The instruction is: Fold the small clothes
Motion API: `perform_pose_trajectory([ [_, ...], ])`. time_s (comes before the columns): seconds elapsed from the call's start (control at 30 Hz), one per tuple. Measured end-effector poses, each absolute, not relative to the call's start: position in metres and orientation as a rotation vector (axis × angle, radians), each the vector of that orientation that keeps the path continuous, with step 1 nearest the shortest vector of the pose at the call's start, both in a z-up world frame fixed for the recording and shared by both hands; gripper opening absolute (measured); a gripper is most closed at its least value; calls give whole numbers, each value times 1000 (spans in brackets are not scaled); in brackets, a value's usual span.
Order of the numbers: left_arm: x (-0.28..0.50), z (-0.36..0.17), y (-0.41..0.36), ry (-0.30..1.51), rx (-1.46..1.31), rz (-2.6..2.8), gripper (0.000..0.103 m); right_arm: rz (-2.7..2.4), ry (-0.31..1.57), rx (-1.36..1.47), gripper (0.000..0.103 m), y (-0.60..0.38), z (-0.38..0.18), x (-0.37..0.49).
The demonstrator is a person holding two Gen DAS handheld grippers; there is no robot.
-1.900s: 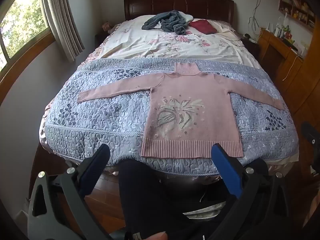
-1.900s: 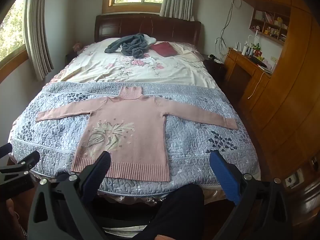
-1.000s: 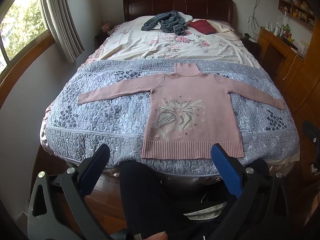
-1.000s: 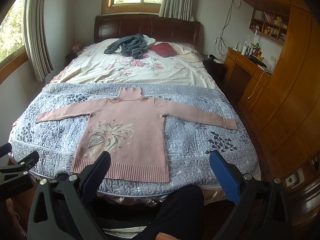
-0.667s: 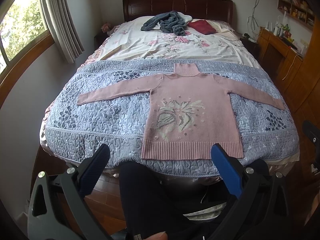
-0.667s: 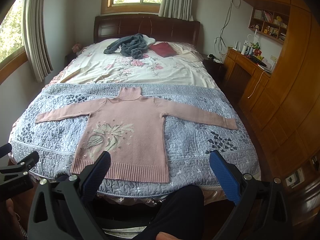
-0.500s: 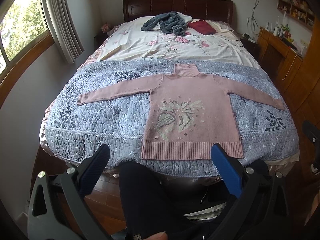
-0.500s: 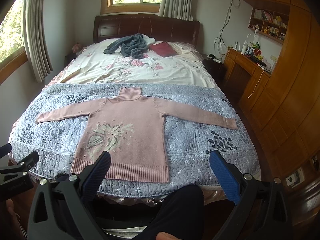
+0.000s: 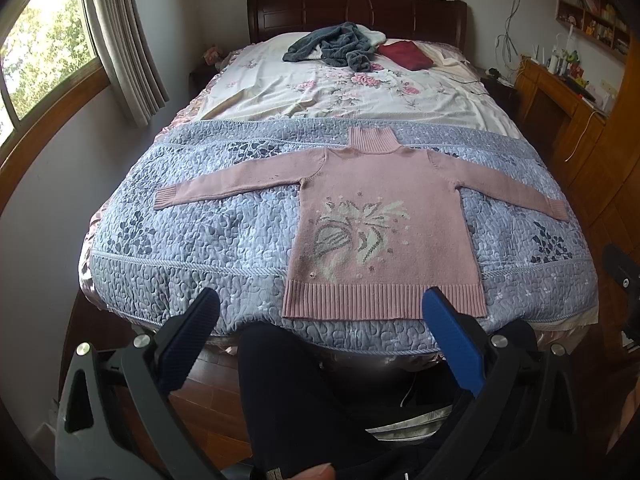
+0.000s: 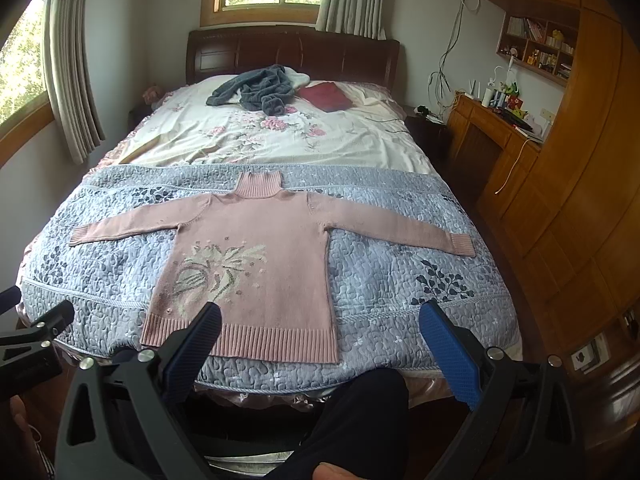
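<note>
Your pink turtleneck sweater lies flat, sleeves spread.
Both your left gripper and right gripper gape, empty.

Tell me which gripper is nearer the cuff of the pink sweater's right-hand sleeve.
Right. The right gripper hangs open off the foot of the bed, on the side of that cuff. The left gripper hangs open further left, nearer the sweater's hem.

shelf items too small to identify, desk clutter indistinct
</note>
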State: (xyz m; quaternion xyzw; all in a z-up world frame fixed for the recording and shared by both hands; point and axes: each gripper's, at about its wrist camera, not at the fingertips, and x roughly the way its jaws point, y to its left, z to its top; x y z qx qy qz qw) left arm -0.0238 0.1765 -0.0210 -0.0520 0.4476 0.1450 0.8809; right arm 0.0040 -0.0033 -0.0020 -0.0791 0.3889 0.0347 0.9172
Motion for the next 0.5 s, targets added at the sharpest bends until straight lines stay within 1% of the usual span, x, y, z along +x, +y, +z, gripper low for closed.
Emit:
perform_pose_trajectory([
  [0.5,-24,-21,177,932,-110,302,100,71,801,-162,99,-4,-4,4],
])
